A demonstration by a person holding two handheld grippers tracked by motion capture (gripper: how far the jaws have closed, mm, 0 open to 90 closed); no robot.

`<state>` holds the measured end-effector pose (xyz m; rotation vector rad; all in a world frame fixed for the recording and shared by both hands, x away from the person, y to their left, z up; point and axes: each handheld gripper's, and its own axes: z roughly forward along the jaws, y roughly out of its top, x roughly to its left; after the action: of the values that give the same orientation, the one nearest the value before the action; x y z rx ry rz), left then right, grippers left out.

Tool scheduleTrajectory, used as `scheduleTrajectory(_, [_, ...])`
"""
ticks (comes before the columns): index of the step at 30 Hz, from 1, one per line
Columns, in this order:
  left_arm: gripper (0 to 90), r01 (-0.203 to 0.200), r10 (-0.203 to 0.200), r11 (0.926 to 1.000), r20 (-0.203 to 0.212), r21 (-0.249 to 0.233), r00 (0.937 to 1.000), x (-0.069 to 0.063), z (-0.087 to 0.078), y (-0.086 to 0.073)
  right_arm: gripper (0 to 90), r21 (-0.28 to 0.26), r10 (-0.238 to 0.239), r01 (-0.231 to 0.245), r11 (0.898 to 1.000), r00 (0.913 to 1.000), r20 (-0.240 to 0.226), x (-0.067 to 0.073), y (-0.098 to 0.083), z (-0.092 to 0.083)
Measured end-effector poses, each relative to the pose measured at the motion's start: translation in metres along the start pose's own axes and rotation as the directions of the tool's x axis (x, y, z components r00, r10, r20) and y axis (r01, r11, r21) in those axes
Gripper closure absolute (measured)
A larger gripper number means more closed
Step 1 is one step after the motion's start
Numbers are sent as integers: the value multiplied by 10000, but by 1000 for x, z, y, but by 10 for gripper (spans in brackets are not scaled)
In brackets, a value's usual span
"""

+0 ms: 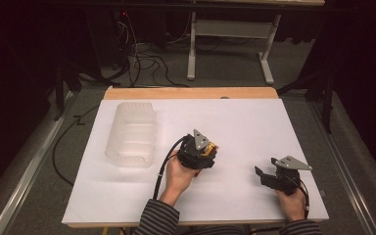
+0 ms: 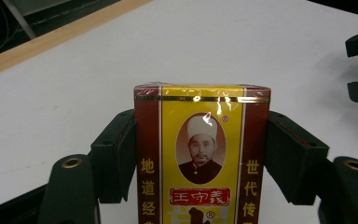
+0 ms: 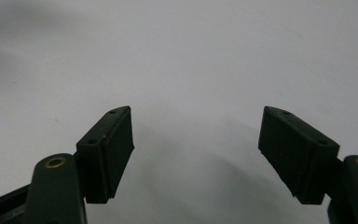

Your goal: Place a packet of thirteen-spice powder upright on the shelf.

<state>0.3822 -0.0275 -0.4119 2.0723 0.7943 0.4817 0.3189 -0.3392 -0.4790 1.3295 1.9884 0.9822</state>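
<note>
dark room, grey carpet floor (image 1: 225, 73)

- Lab or test room set up for recording, not a home.
- Work table (image 1: 127, 196): flat white top, wooden edge at the far side, standing alone on grey carpet (image 1: 235, 68).
- Black curtains (image 1: 19, 58) close off both sides; surroundings dark.
- Loose cables (image 1: 142, 61) run across the floor behind the table, toward equipment with a small red light (image 1: 123, 13).
- Metal legs of a second bench (image 1: 192, 54) at the back.
- Metal rails (image 1: 27, 171) run along the floor on either side.
</note>
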Motion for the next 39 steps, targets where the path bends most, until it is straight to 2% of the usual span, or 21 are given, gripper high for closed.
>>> scheduleTrajectory(12, [329,504,-526,9969,-358,-602,9980,17,-26,-7,266,16,35,-35,10000,10000,19,0,0,0])
scheduleTrajectory(16, [329,678,-706,9958,-447,-612,9965,23,-32,-10,266,43,-14,14,10000,10000,48,0,0,0])
scheduleTrajectory(22, [328,800,-854,9933,-642,-830,9943,28,-39,-13,266,42,4,-4,10000,10000,33,0,0,0])
scheduleTrajectory(26, [328,738,-798,9940,-730,-811,9941,29,-42,-13,266,61,-3,3,10000,10000,49,0,0,0])
scheduleTrajectory(35, [329,955,-1072,9894,-1076,-1091,9884,39,-56,-16,266,38,-2,2,10000,10000,25,0,0,0])
scheduleTrajectory(39, [328,1077,-1234,9870,-1332,-1196,9834,46,-63,-17,266,-2,-32,32,10000,10000,40,0,0,0])
